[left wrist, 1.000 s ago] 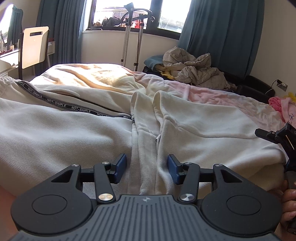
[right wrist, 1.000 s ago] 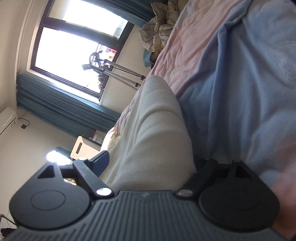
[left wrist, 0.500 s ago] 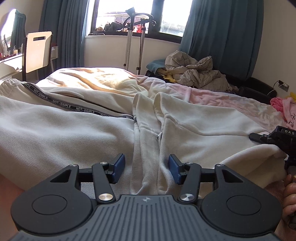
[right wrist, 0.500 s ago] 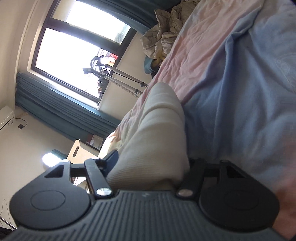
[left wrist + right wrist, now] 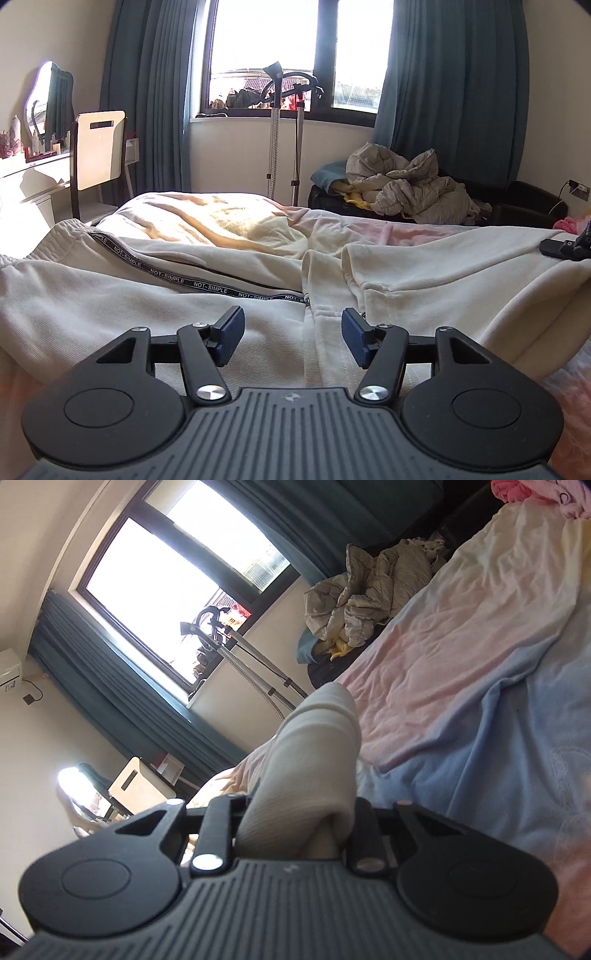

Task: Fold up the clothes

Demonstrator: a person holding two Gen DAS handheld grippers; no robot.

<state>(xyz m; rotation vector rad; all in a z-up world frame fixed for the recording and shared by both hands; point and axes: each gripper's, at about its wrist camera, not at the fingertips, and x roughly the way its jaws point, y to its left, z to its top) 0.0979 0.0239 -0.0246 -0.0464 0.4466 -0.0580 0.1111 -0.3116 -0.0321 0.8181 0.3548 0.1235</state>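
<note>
Cream sweatpants [image 5: 110,295] with a black "NOT-SIMPLE" stripe lie across the bed. My left gripper [image 5: 291,334] is open, its blue pads either side of the crotch seam, low over the fabric. My right gripper [image 5: 291,812] is shut on a fold of the cream sweatpants [image 5: 317,746] and holds it lifted above the sheet. The right gripper also shows in the left wrist view [image 5: 569,245] at the far right edge, at the end of the raised trouser leg.
The bed has a pink and blue sheet [image 5: 498,709]. A heap of grey bedding [image 5: 410,188] lies beyond the bed. A garment steamer stand [image 5: 284,129] is by the window. A chair [image 5: 98,151] and desk stand at the left. Pink clothes [image 5: 535,494] lie at the far right.
The right gripper closed further on the fold and lifted the trouser leg up. The left gripper stayed open and tilted up slightly, showing more of the room.
</note>
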